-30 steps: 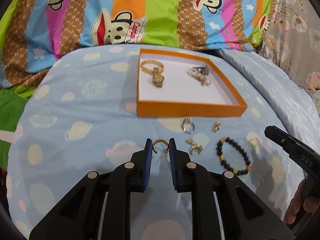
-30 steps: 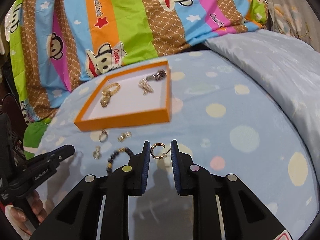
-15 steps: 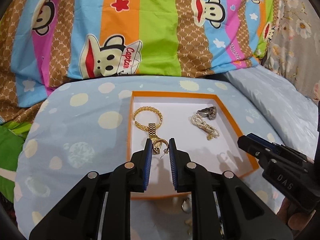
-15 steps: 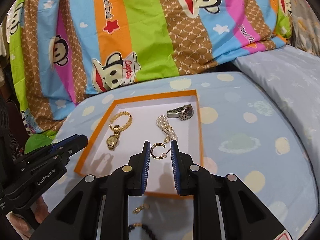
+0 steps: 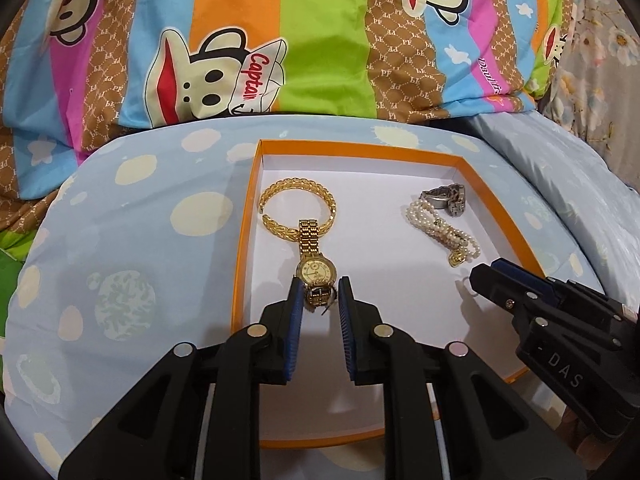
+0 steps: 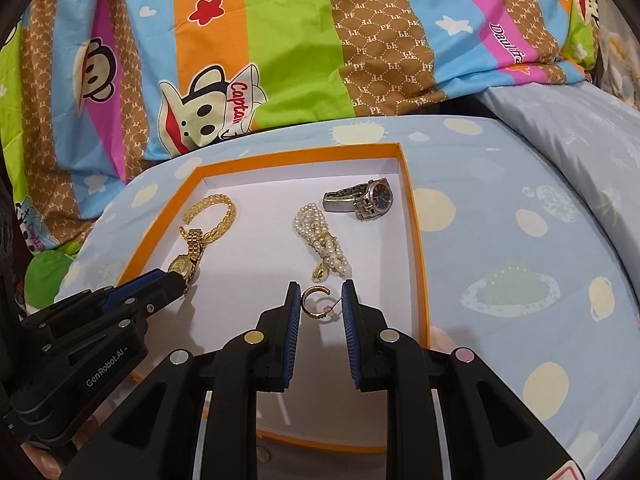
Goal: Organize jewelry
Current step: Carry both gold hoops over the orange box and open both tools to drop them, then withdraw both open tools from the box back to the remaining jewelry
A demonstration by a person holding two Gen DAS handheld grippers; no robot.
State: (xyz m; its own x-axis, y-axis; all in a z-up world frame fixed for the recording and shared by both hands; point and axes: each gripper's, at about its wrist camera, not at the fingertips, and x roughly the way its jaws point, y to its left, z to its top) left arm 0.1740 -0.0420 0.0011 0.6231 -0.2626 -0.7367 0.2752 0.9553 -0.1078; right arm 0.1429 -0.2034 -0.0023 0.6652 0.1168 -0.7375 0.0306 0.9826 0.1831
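Note:
An orange box [image 5: 240,240] with a white floor lies on the blue spotted bed; it also shows in the right wrist view [image 6: 416,240]. My left gripper [image 5: 319,298] is shut on a gold hoop earring [image 5: 320,295], low over the box beside the gold watch [image 5: 314,258]. My right gripper [image 6: 320,304] is shut on a second gold hoop earring [image 6: 316,303], over the box floor just below the pearl bracelet [image 6: 322,240]. A gold bangle [image 5: 298,208] and a silver watch [image 6: 360,200] also lie in the box.
A striped cartoon-monkey quilt [image 5: 320,40] is heaped behind the box. The right gripper's body [image 5: 560,328] reaches over the box's right side, and the left gripper's body [image 6: 92,340] over its left side. A pale blue pillow [image 6: 560,140] lies at right.
Both grippers moved forward from the loose jewelry on the bed to over the box, each carrying its hoop earring, and have come lower toward the box floor.

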